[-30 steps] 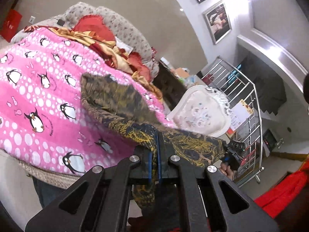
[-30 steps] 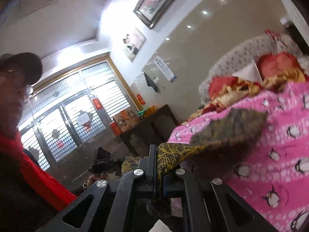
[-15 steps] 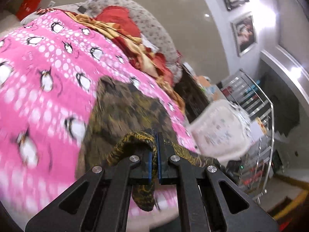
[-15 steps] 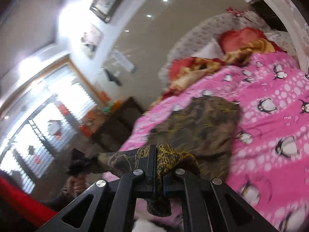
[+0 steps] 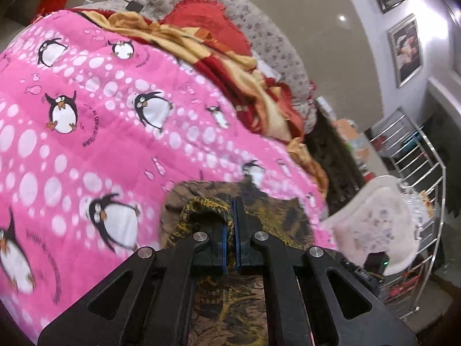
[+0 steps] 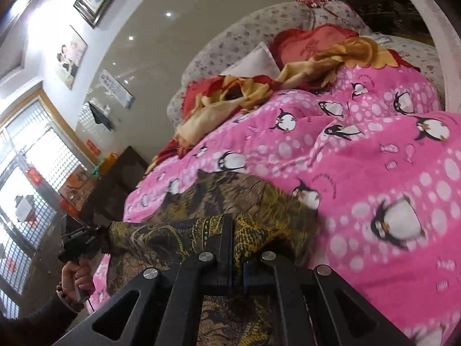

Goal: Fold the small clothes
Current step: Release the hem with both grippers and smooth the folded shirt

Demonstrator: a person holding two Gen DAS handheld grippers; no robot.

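Observation:
A brown and yellow patterned garment (image 5: pixel 276 216) lies on the pink penguin blanket (image 5: pixel 100 132) near the bed's edge. My left gripper (image 5: pixel 234 201) is shut on a folded edge of it, low over the blanket. My right gripper (image 6: pixel 232 219) is shut on another edge of the same garment (image 6: pixel 224 199). A band of the garment stretches from my right gripper to the left one (image 6: pixel 83 240), held in a hand at the left of the right wrist view. The lower part of the garment is hidden behind the gripper bodies.
Red and yellow bedding (image 5: pixel 219 46) and grey spotted pillows (image 6: pixel 245 43) are piled at the head of the bed. A dark wooden table (image 6: pixel 121 178), a white chair back (image 5: pixel 377 219) and a metal rack (image 5: pixel 415 155) stand beside the bed.
Both grippers have carried the garment's held edge forward and down over the bed. The garment now lies doubled on the blanket instead of hanging stretched off the bed's side.

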